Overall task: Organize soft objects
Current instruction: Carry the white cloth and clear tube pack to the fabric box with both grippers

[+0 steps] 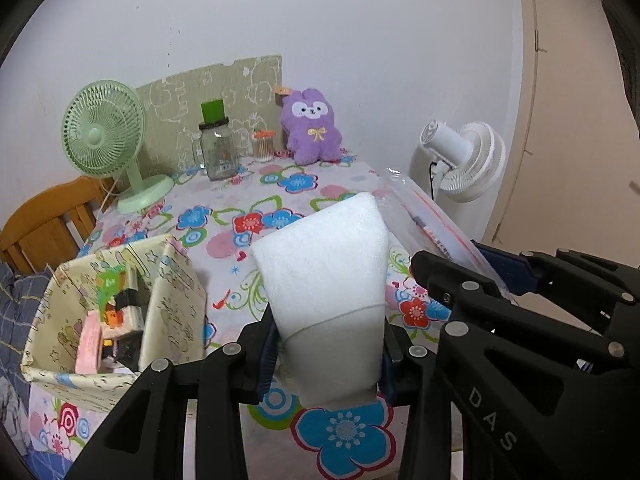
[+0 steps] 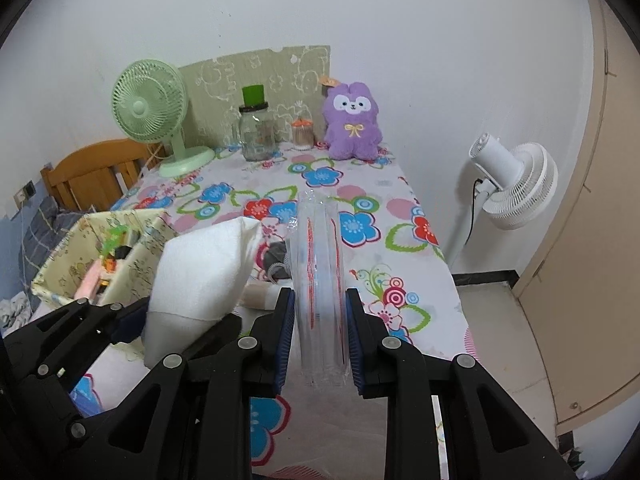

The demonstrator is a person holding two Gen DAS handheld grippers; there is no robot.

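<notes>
The left gripper [image 1: 328, 354] clamps a white foam block [image 1: 324, 264], long axis pointing far. The right gripper [image 2: 320, 340] clamps a clear zip bag [image 2: 318, 264] edge-on, just right. A fabric storage box [image 1: 176, 292] stands near left; a purple plush toy [image 2: 352, 122] sits far.

A white foam block [image 1: 326, 280] is sticking up tilted toward twelve o'clock; a clear zip bag [image 2: 320, 280] is standing edge-on at its three o'clock.

left tool [image 1: 328, 354] clamped, right tool [image 2: 320, 344] (likewise) clamped
</notes>
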